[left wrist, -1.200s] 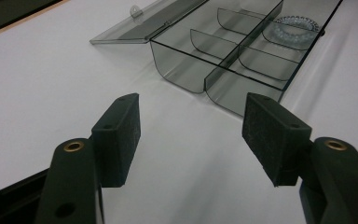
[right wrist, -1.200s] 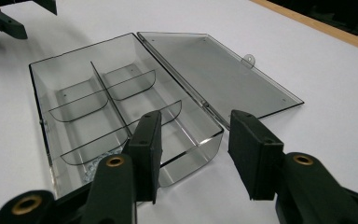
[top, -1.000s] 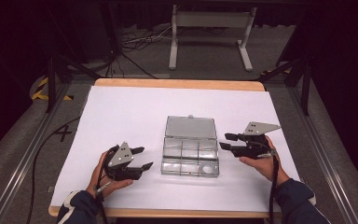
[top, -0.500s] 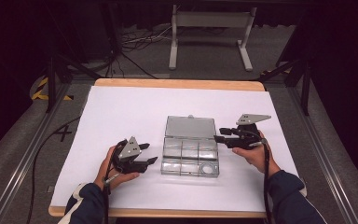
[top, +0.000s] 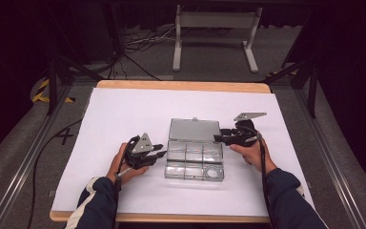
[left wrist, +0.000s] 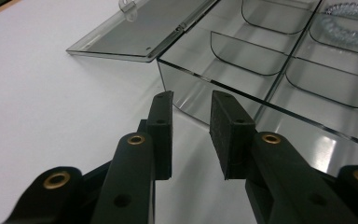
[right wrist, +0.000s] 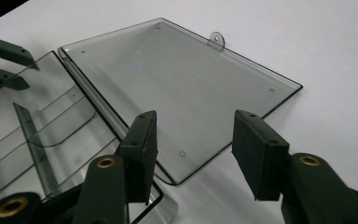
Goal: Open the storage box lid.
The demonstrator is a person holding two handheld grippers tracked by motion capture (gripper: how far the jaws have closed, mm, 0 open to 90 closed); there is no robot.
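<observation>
The clear plastic organiser box (top: 194,161) sat near the middle of the white sheet (top: 124,114) covering the table, its lid (top: 194,130) folded flat on the sheet on the far side, hinged along the box's back edge. Curved dividers split the box into several compartments. One compartment on the near right held a clear coiled ring (top: 212,172); the left gripper view showed that ring (left wrist: 352,23) lying flat on the floor of its cell, and the other cells visible there looked bare. The left gripper (top: 158,154) was just beside the box's left wall, jaws parted a little, gripping nothing. The right gripper (top: 218,136) hovered at the lid's right corner, jaws spread wide and unloaded.
</observation>
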